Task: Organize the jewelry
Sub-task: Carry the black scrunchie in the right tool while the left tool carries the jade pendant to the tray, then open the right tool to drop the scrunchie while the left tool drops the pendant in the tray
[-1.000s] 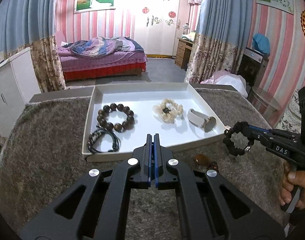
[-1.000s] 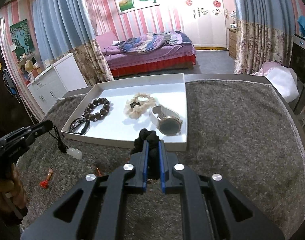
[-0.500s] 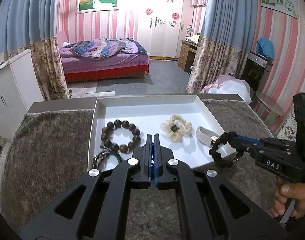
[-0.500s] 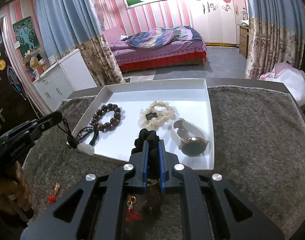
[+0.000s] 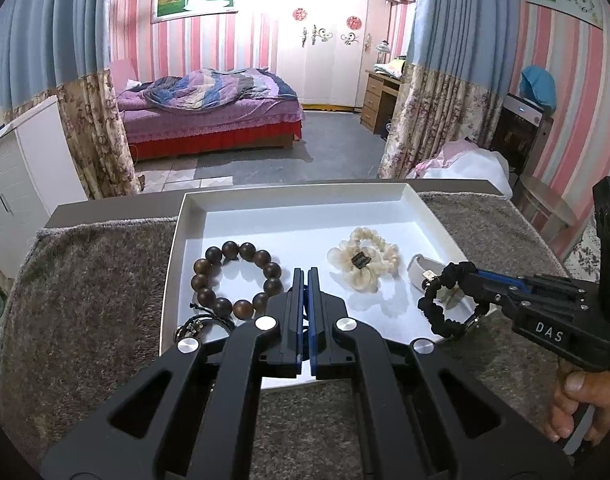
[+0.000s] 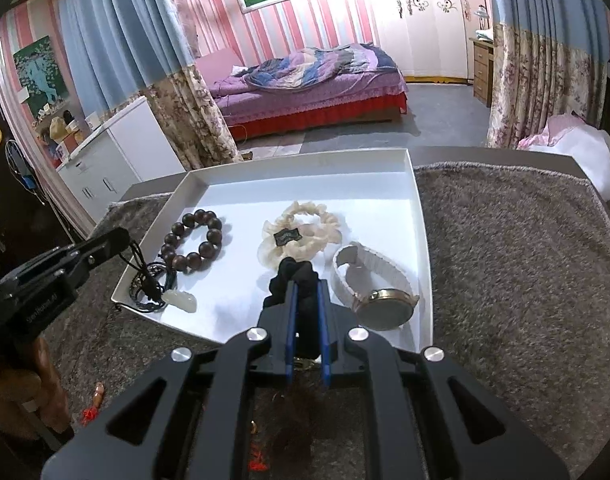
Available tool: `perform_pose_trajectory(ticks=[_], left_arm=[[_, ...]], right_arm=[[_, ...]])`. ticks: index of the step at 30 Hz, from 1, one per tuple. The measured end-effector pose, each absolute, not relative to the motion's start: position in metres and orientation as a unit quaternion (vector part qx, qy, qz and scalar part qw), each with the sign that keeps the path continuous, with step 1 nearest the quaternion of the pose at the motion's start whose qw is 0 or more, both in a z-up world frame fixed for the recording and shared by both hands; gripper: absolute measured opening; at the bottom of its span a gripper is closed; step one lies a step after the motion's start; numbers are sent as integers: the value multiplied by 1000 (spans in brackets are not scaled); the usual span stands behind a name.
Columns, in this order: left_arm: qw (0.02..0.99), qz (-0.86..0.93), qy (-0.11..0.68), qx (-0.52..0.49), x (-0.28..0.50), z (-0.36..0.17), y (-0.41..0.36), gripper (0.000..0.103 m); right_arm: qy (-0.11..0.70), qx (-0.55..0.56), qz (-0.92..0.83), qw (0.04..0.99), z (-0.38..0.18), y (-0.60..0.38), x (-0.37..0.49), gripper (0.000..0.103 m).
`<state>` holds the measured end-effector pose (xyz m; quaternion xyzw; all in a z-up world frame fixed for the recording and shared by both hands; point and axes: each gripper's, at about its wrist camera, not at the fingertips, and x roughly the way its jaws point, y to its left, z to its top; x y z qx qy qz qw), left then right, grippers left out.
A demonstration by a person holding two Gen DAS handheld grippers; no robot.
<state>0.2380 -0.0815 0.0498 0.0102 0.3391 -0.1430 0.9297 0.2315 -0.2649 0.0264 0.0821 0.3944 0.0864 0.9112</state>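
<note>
A white tray [image 5: 176, 240] [image 6: 423, 240] holds a brown bead bracelet [image 5: 229, 249] [image 6: 207, 247], a cream scrunchie [image 5: 365, 266] [image 6: 305, 240], a white-strapped watch [image 6: 385, 309] [image 5: 419, 270] and a black cord bracelet [image 5: 203, 322] [image 6: 143, 294]. My left gripper [image 5: 307, 276] [image 6: 120, 238] is shut on a black cord. From the cord a white jade pendant [image 6: 181, 301] hangs at the tray's near left corner. My right gripper [image 6: 305, 286] [image 5: 471, 279] is shut on a black braided bracelet [image 5: 435, 308] [image 6: 295, 276], above the tray's near right part by the watch.
The tray lies on a grey shaggy mat [image 5: 85, 280] that covers the table. Small red-tasselled trinkets [image 6: 92, 405] lie on the mat near the front left. A person's hand [image 5: 577, 408] grips the right handle. A bed and a white cabinet stand beyond the table.
Both grippers have moved forward over the tray's near edge. The pendant has swung from above the mat to the tray's left corner, and the black bracelet now hangs over the tray.
</note>
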Motion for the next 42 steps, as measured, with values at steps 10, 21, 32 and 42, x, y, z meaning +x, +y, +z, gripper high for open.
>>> perform_pose_trajectory(ticks=[10, 21, 32, 42], left_arm=[[925, -133, 356, 2, 254, 24, -81, 0], [919, -123, 376, -3, 270, 0, -72, 0], [908, -110, 405, 0, 282, -31, -63, 0], [911, -115, 396, -19, 273, -23, -54, 34]], right_arm=[[403, 78, 89, 907, 15, -253, 247, 9], [425, 72, 85, 898, -7, -248, 262, 9], [438, 73, 68, 893, -29, -251, 269, 12], [429, 86, 69, 897, -20, -255, 260, 15]])
